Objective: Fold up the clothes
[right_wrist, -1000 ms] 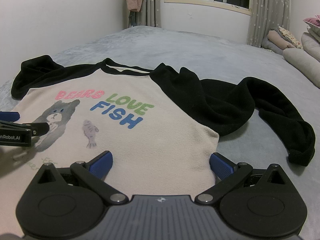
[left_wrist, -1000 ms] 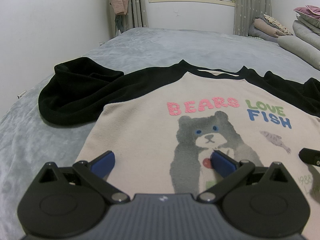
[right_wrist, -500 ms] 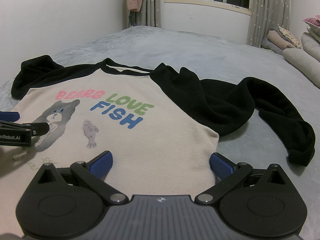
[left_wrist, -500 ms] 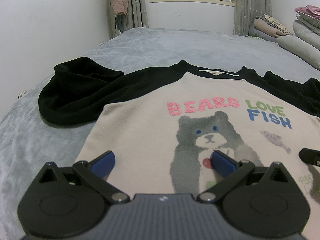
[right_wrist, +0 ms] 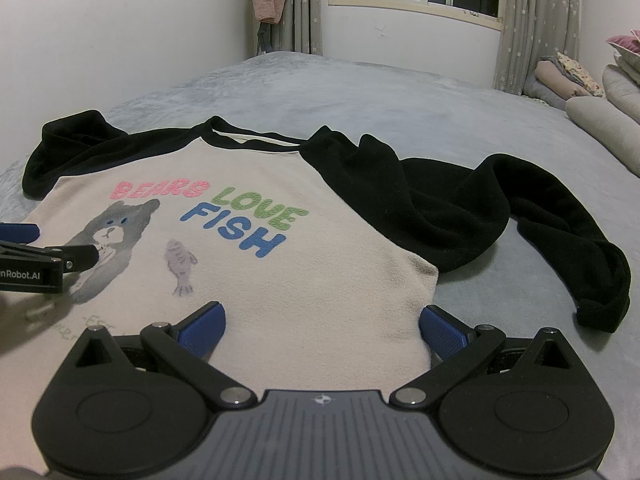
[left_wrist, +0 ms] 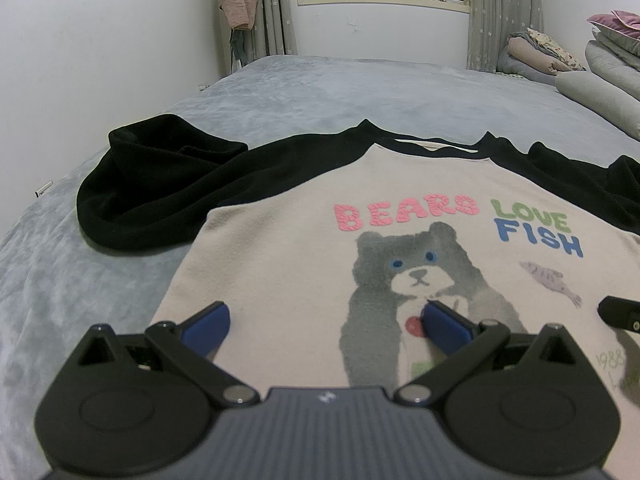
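Here, a cream sweatshirt with black sleeves lies face up and flat on a grey bed cover, its print reading BEARS LOVE FISH above a grey bear. At the far left its black left-hand sleeve sits bunched beside the body. The left gripper hangs low over the hem, blue fingers spread wide with nothing between them. Further right, the right gripper hovers over the hem near the side seam, likewise spread and empty; whether its fingers touch the cloth is hard to tell. At the far right the other sleeve trails, folded and curled, across the cover.
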